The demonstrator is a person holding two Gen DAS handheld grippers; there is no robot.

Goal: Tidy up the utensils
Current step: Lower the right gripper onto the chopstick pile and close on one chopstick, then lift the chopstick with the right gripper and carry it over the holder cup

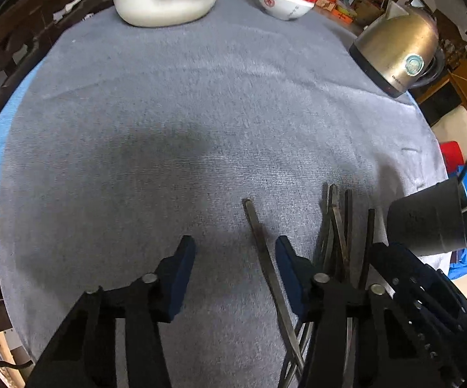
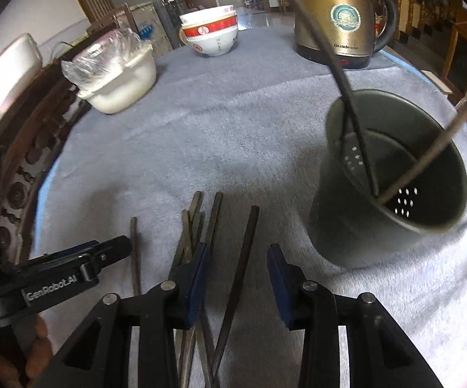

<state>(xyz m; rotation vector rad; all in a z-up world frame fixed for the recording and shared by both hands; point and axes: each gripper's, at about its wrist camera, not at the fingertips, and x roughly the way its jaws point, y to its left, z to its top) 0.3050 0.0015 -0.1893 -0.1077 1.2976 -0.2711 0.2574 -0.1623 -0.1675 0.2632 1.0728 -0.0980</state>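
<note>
The right gripper (image 2: 238, 278) is hovering low over the grey towel (image 2: 233, 123), its blue-padded jaws spread wide and straddling a single dark chopstick (image 2: 241, 265) without pinching it. Just to its left, the main bunch of chopsticks (image 2: 197, 223) is lying fanned and overlapping, and one more stray chopstick (image 2: 135, 255) is lying further left, beside the tip of the left gripper (image 1: 235, 278). That gripper is also standing open and holding nothing, with the stray stick passing close to its right finger (image 1: 290, 278).

The risks, as I judge them: the straddled chopstick is thin and lying flat on soft pile, so jaws that are closing too high may be sliding over it, or pinching towel along with it. The left pad (image 2: 197, 278) is sitting right against the bunch, so a closing squeeze may be dragging a neighbour along or scattering the fan. The two grippers are working very near one another and could be bumping.

Further off to the right, the dark perforated utensil holder (image 2: 392, 187) is standing upright with two chopsticks already leaning inside; it looks light, and a stick that catches its rim could tip it.

Readable writing: "GenRobot.AI" on the left gripper's body in the right view. Beyond, the brass-coloured electric kettle (image 2: 337, 13) is showing a round teal badge and the word "Grelide". The stacked red-banded bowls (image 2: 210, 35) are bearing red marks too small to read. The white film-covered dish (image 2: 120, 74) is showing none.
</note>
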